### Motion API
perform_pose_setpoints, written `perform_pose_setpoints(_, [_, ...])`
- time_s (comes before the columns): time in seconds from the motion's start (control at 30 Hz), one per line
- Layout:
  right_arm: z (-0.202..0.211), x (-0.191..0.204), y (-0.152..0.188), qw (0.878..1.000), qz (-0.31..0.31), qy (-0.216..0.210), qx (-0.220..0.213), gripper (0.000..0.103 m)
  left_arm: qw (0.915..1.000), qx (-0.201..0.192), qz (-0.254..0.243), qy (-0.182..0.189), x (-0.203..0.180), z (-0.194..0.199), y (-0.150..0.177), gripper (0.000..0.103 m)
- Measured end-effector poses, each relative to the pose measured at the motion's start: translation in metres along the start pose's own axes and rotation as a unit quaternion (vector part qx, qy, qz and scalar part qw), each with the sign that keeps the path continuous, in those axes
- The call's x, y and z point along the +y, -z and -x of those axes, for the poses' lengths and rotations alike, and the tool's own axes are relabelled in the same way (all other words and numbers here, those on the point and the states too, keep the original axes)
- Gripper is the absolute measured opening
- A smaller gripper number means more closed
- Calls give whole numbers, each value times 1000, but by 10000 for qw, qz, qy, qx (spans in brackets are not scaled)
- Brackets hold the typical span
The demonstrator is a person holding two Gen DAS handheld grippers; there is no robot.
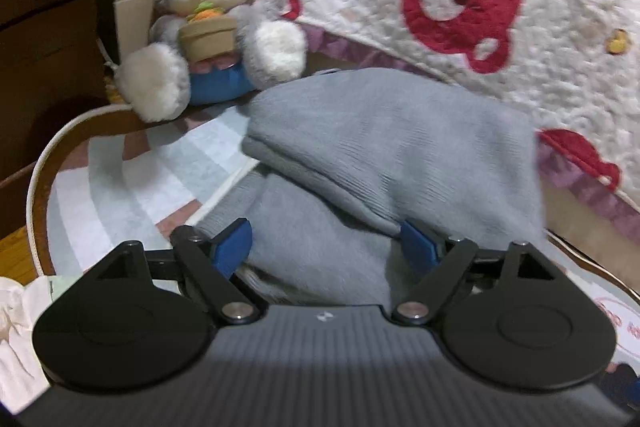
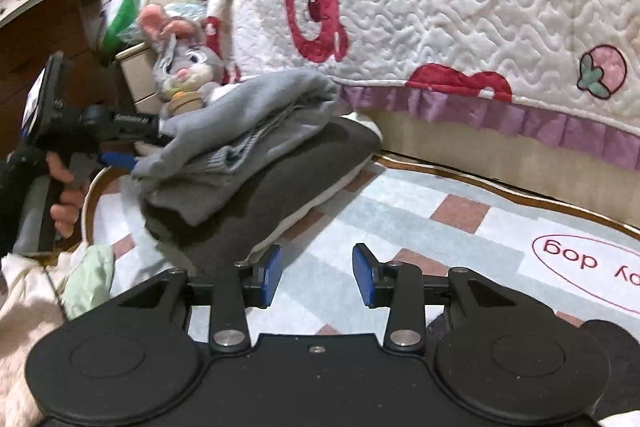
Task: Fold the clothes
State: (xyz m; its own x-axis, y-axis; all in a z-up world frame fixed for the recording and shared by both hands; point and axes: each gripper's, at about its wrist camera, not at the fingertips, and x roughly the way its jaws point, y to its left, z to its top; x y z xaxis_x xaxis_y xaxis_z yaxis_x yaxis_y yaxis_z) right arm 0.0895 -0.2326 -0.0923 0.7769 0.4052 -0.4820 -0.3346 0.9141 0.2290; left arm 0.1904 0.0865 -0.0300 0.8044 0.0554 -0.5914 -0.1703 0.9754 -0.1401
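Grey knit garment [image 1: 380, 147], left wrist view: fills the centre of the frame, doubled over itself with a thick fold running from middle left toward lower right. Left gripper [image 1: 332, 247] at the bottom, blue pads spread wide on either side of the cloth's near edge; fabric lies between them, but the pads do not appear to press on it. Striped rug [image 1: 132, 179] shows at the left; plush rabbit [image 1: 208, 11] sits upper left; white quilt with red bears [image 1: 460, 7] hangs across the upper right. A pale heap of cloth [image 1: 16, 323] lies at the lower left edge

Right wrist view: the grey garment [image 2: 240, 131] sits left of centre, bundled in loose layers on top of a dark folded piece [image 2: 280, 187], which rests on the rug [image 2: 420, 211]. Right gripper [image 2: 316, 275] at the bottom, pads partly apart, nothing between them, over bare rug. A hand [image 2: 64, 195] at the left edge works the other tool, whose blue pad touches the garment's edge. Pale pink and green cloth [image 2: 72, 279] waits lower left

Progress, as judged: one dark item looks finished, the grey one is stacked but its folds are uneven, and the pale heap seems untouched, so roughly the middle of the job
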Motion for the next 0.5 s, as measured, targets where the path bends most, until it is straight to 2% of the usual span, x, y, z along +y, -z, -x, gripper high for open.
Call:
perform_pose_setpoints(0.13, [17,-1,-1,9999,-67,-56,-87,45,9992,111,-203,313,-20,20,14,83])
perform_pose_setpoints(0.2, [25,-1,0,9997,-149,-75,-190,46,9988,115,-460,152,-36,30,24,83])
perform_pose_setpoints(0.27, [32,2,-1,9996,-130,-86,-243,47,9968,175,-770,94,-51,41,37,88])
perform_pose_setpoints(0.37, [45,8,-6,9993,142,-217,-268,48,9928,406,-973,564,-65,57,52,89])
perform_pose_setpoints(0.5, [67,12,-16,9985,171,-302,-434,56,9897,504,-1112,753,-81,82,74,97])
